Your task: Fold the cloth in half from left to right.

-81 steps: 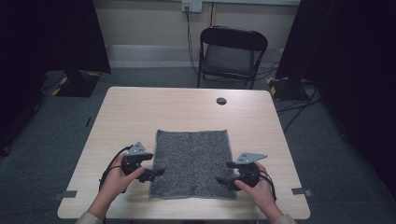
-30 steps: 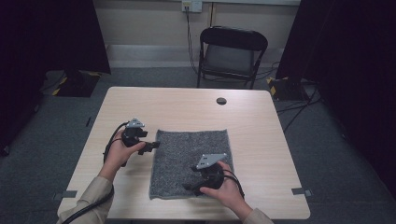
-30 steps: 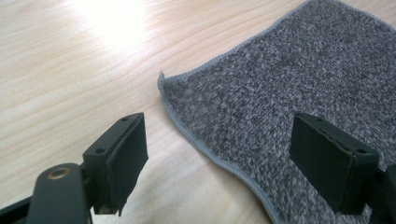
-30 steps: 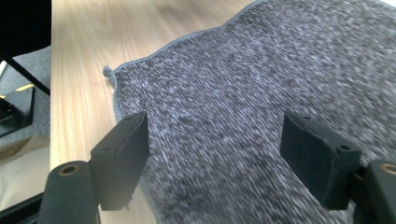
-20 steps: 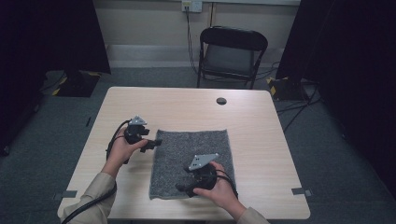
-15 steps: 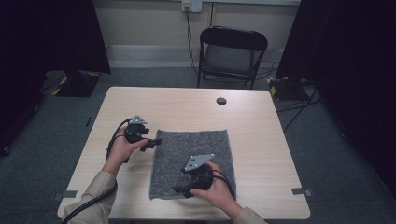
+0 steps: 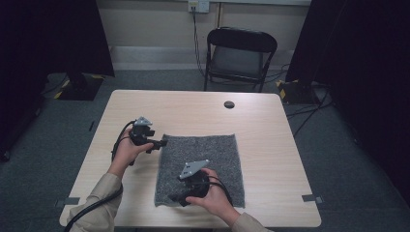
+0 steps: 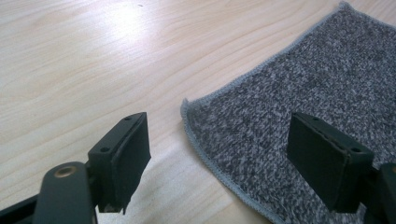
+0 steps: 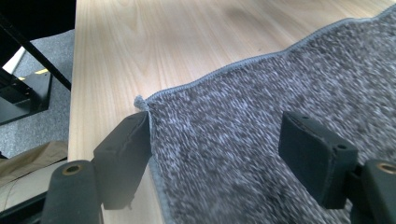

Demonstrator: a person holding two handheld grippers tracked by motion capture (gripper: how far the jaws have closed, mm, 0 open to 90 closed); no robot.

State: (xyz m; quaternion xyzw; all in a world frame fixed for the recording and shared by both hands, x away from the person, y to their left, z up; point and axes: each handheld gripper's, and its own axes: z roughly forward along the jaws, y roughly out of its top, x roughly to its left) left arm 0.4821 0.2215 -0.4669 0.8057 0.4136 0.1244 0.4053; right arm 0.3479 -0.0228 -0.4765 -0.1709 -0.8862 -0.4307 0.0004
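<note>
Cloth point(image 7: 200, 166) flat on table point(image 7: 270, 145), left gripper point(image 8: 219, 154) spread at far-left corner, right gripper point(image 9: 215, 154) spread over near-left corner; likely miss: jaws close on bare wood or skid the cloth instead of pinching.

A grey speckled cloth point(image 7: 200, 166), knitted or towelling in texture with a stitched grey hem, lies spread flat on the desk point(image 7: 270, 140). It sits roughly midway between the left and right edges, nearer the near edge than the far one, its near hem close to that edge. Its outline is roughly square; the far left corner point(image 8: 186, 103) curls up slightly, and the near left corner point(image 9: 140, 102) ends in a small tuft
</note>
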